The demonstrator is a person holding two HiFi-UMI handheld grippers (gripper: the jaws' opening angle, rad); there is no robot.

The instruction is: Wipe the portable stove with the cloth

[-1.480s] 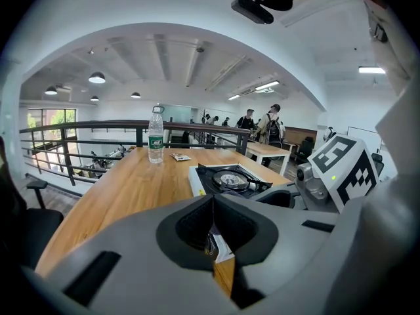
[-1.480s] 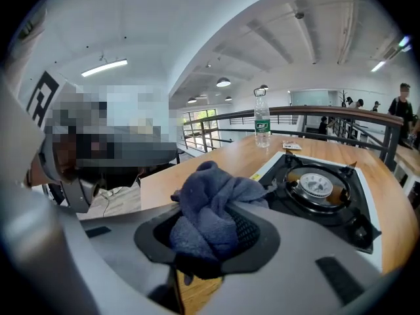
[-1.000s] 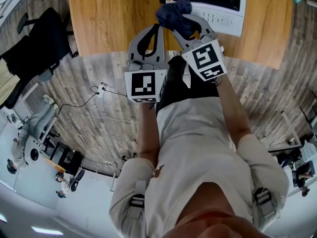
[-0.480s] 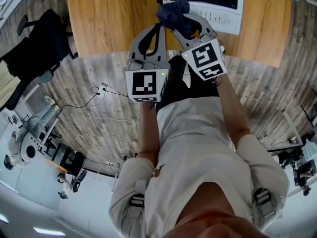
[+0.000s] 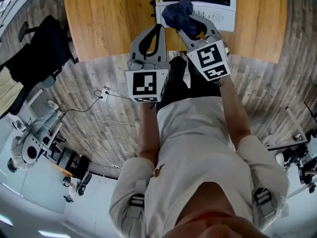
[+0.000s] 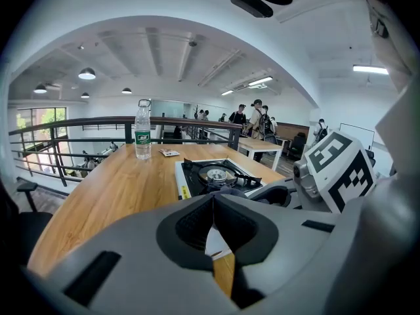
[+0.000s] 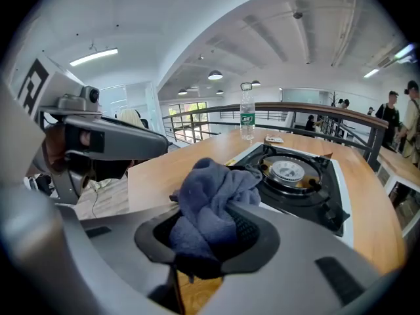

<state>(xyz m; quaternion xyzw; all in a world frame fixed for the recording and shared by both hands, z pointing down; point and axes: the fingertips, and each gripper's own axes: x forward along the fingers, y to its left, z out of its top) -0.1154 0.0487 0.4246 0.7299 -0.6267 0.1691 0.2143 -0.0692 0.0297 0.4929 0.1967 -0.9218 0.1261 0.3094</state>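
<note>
Right gripper [image 7: 211, 218]: fingers clamped on the bunched dark blue cloth [image 7: 213, 189].
Portable stove [image 7: 298, 176]: white body with a black burner top, standing on the wooden desk [image 5: 109, 19].
Cloth position: over the stove's near left corner; whether it touches the stove cannot be told.
Left gripper [image 6: 214, 200]: fingers pressed together with nothing between them, just beside the right gripper at the desk's near edge.
Water bottle [image 6: 142, 130]: upright, further back on the desk.

The cloth [image 7: 213, 199] is dark blue, the stove [image 7: 308, 192] white with a black top. The table [image 5: 109, 19] is light brown wood with grain. The left gripper [image 6: 212, 203] and the right gripper [image 7: 213, 225] are grey, with black-and-white square markers.
</note>
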